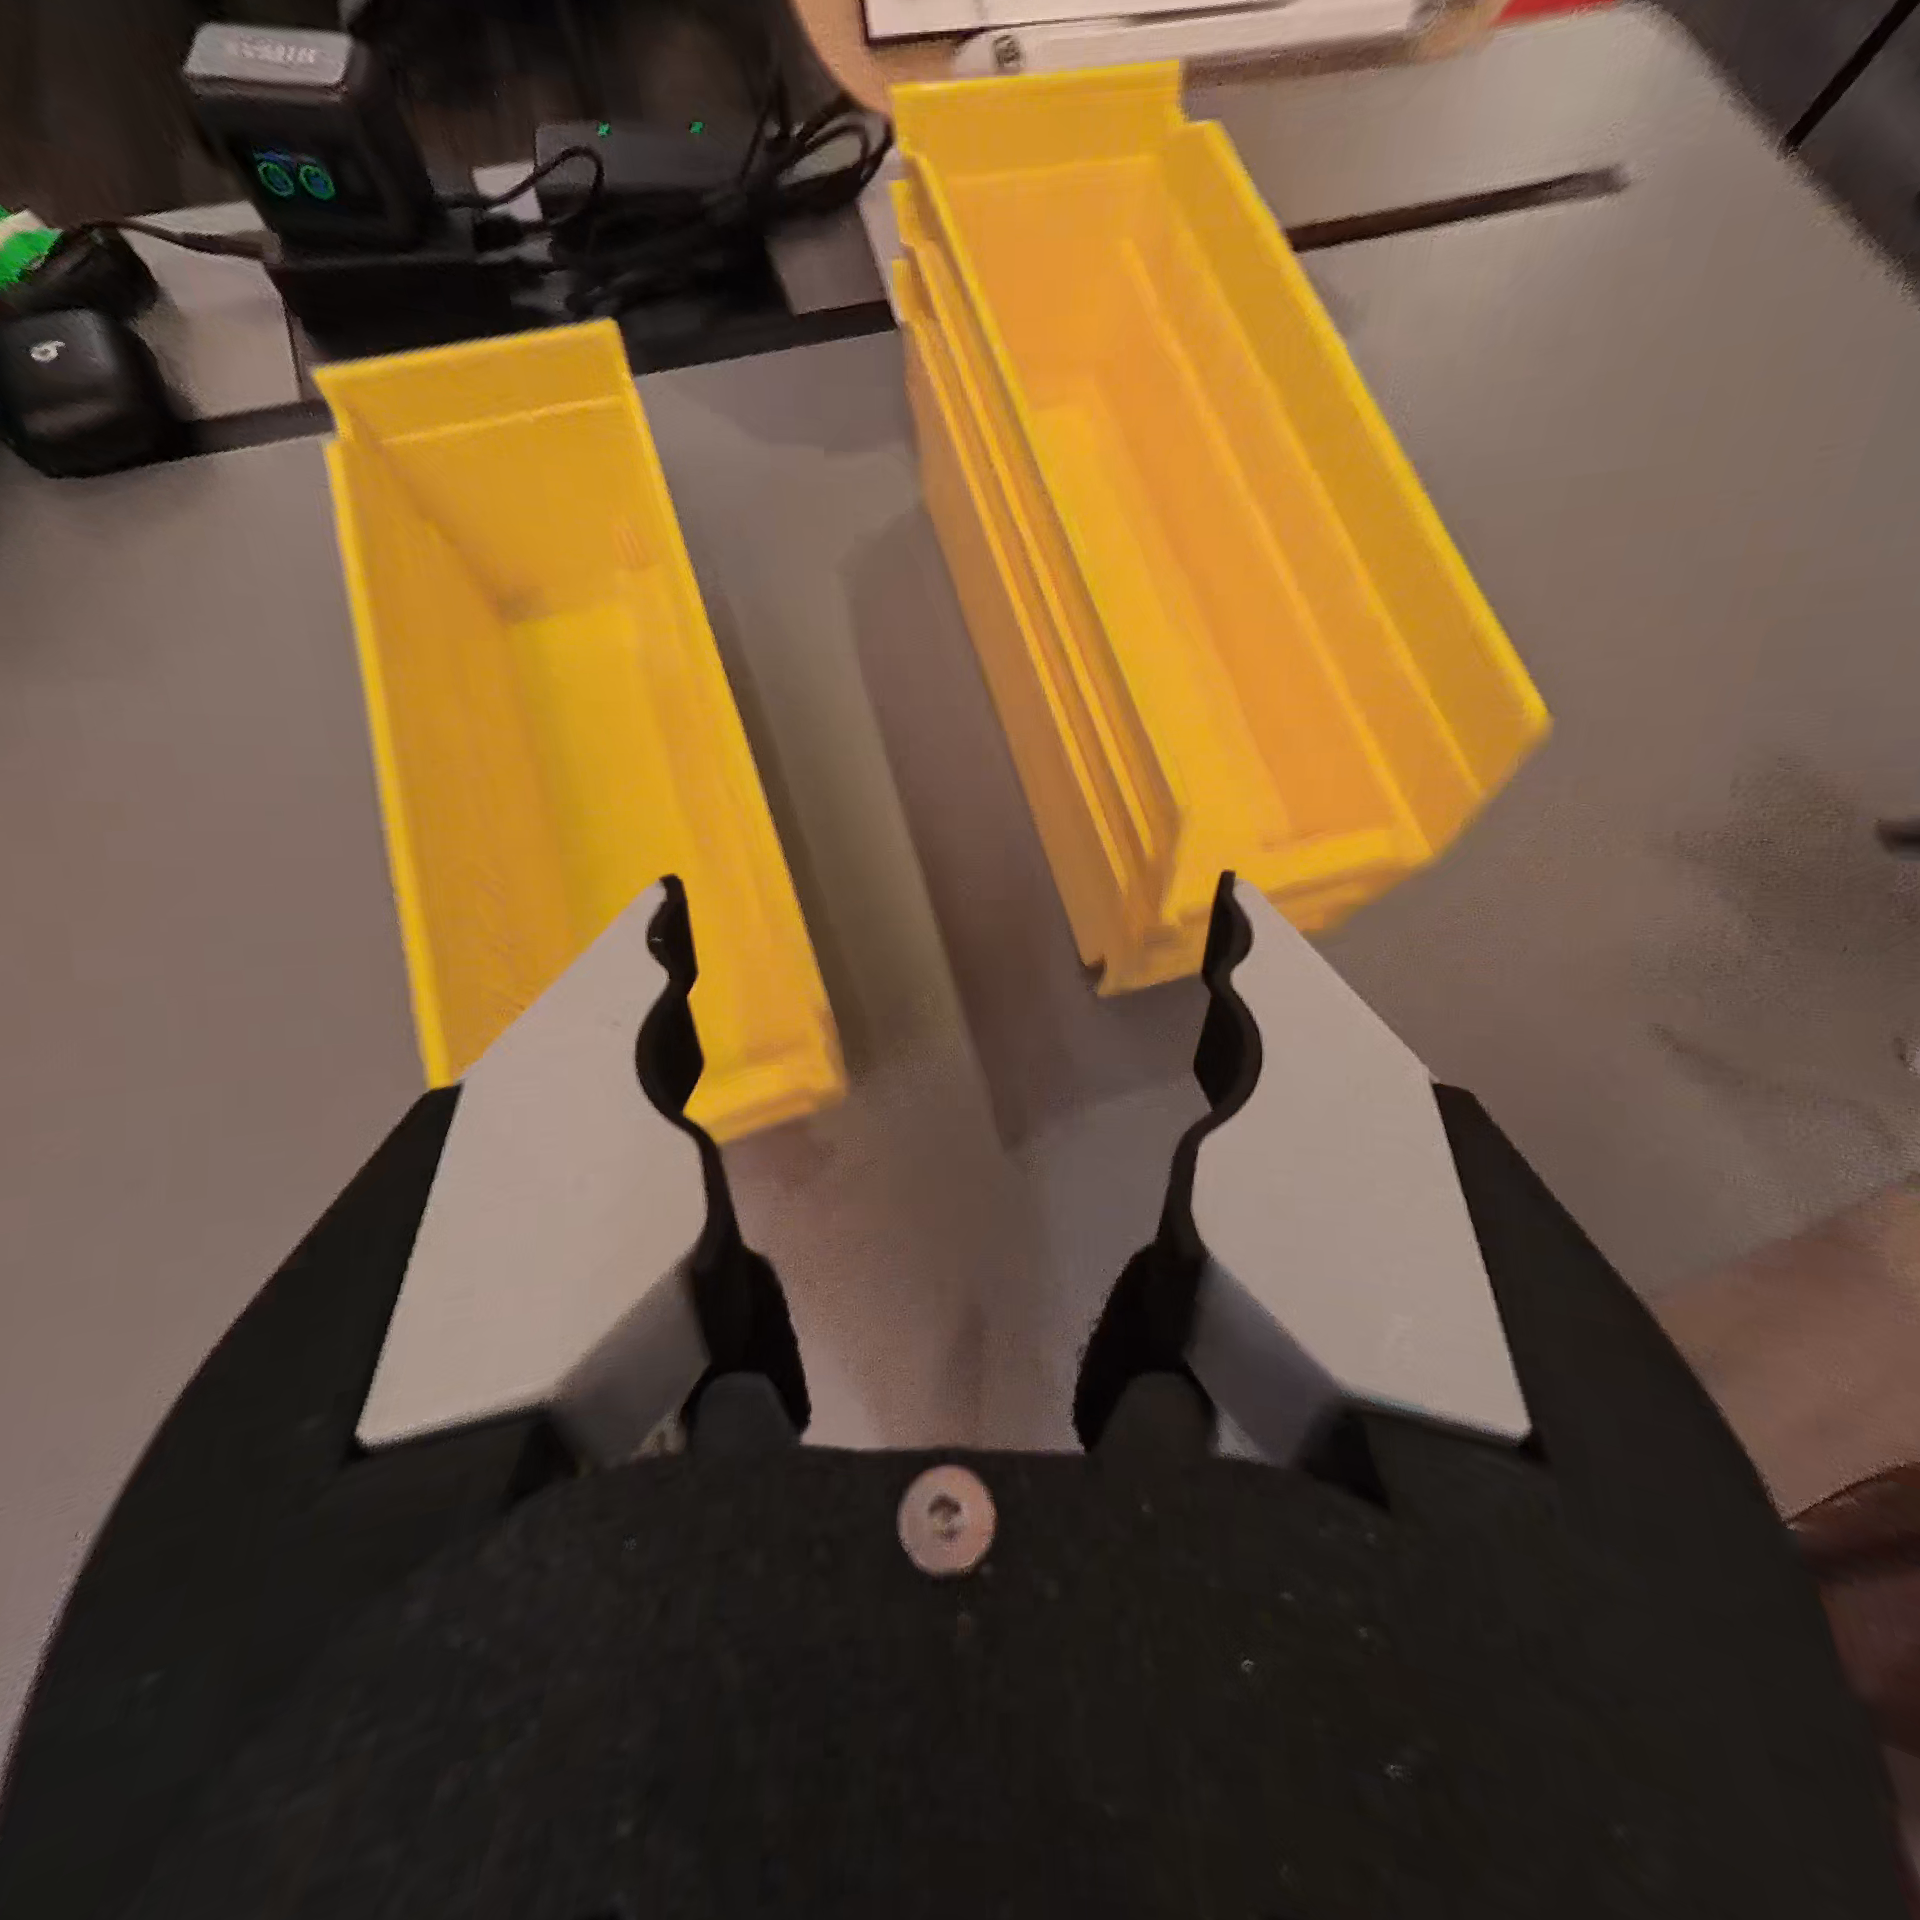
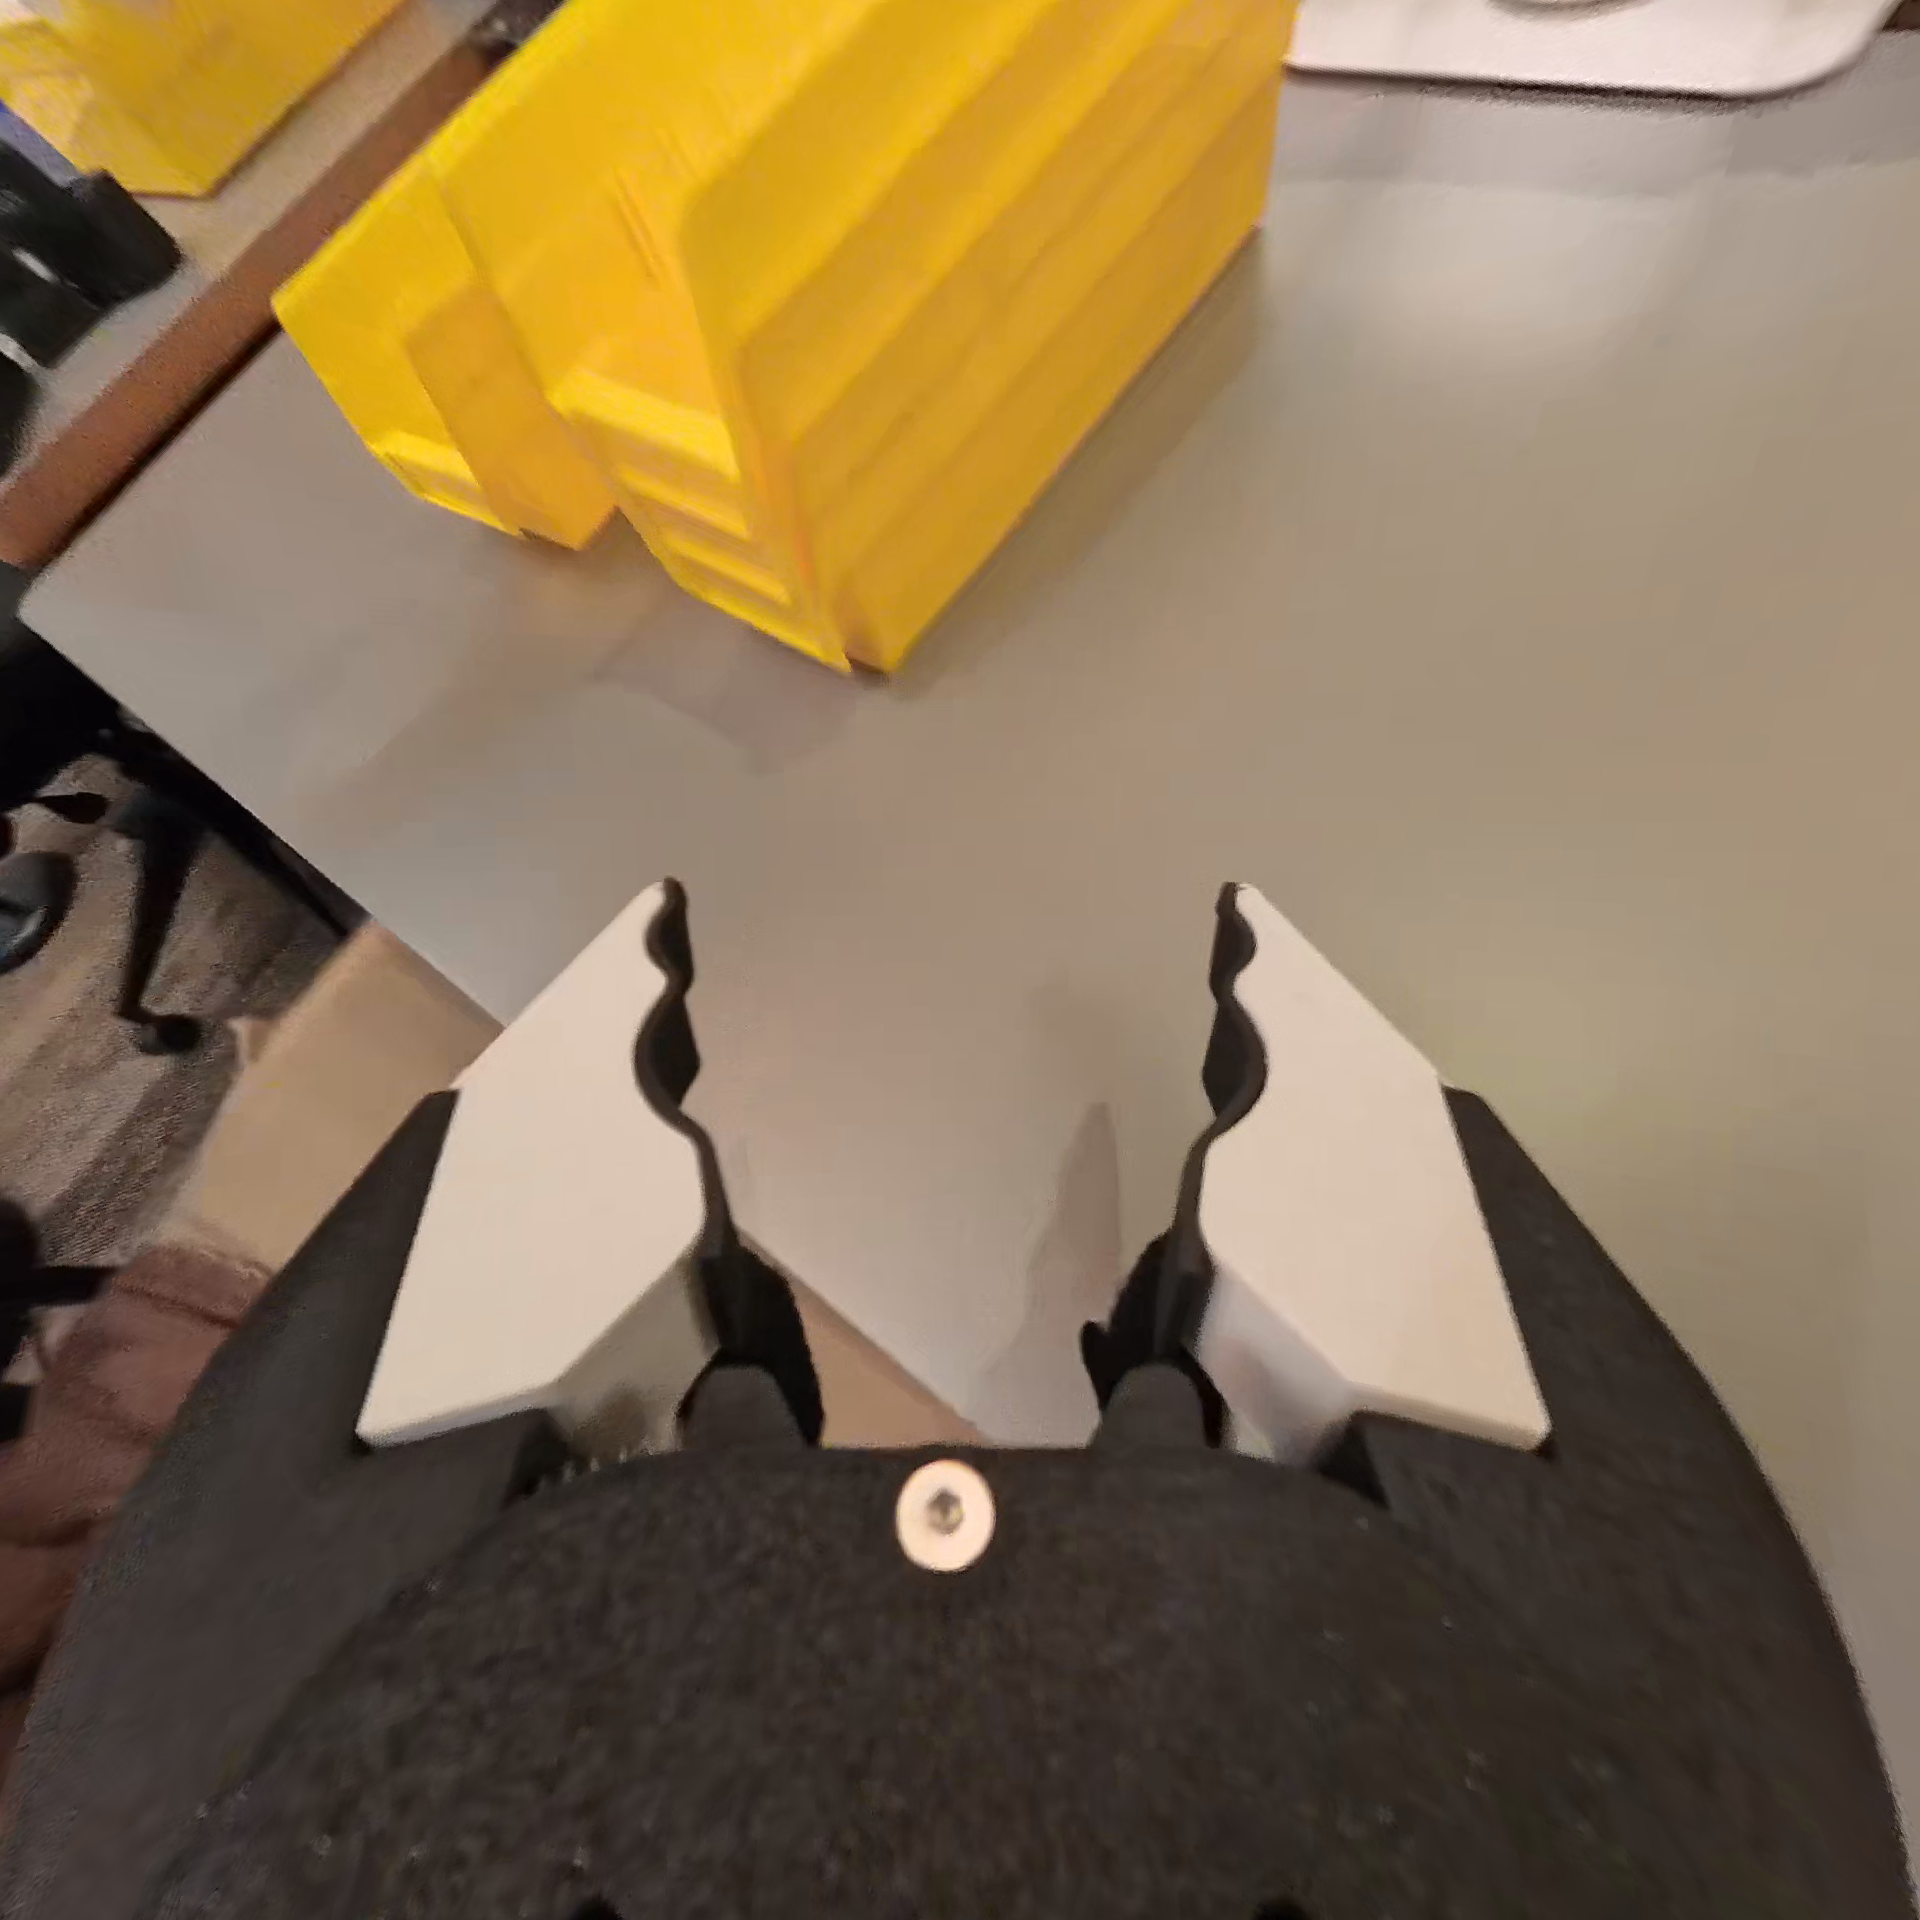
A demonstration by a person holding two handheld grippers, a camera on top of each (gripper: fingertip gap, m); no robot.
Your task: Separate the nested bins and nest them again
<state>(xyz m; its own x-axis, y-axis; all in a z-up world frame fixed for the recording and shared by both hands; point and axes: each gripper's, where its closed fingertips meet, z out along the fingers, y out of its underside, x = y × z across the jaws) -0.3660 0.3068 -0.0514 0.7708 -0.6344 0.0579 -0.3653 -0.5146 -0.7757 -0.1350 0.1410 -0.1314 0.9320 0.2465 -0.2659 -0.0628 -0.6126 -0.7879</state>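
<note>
Left to right, left wrist view: single yellow bin (image 1: pixel 582 727) stands alone on the grey table (image 1: pixel 187 831), open top up, near end just past the left gripper's (image 1: pixel 951 904) left finger. Gap of bare table, then the nested bin stack (image 1: pixel 1195 540), several shells still seated in each other, rims staggered on its left side. Chargers and cables (image 1: pixel 644 197) sit at the far edge behind the single bin.

Left gripper: spread wide, nothing between the fingers, aimed at the gap between single bin and stack.

Right wrist view: the stack (image 2: pixel 883 343) seen from its outer side, well ahead of the right gripper (image 2: pixel 951 904). That one is also spread and empty, over bare table.

Judgement: separation looks partly done, with one bin out and the rest still nested.

Risks:
- Shells sit tight; pinching one rim may lift two or more together, or drag the whole stack.
- Thin rims are staggered close together; a finger could land between the wrong pair.
- No hold-down on the stack right now; a pull would slide it toward the single bin or the cables.
- Smooth plastic wall could slip out of a shallow pinch.
</note>
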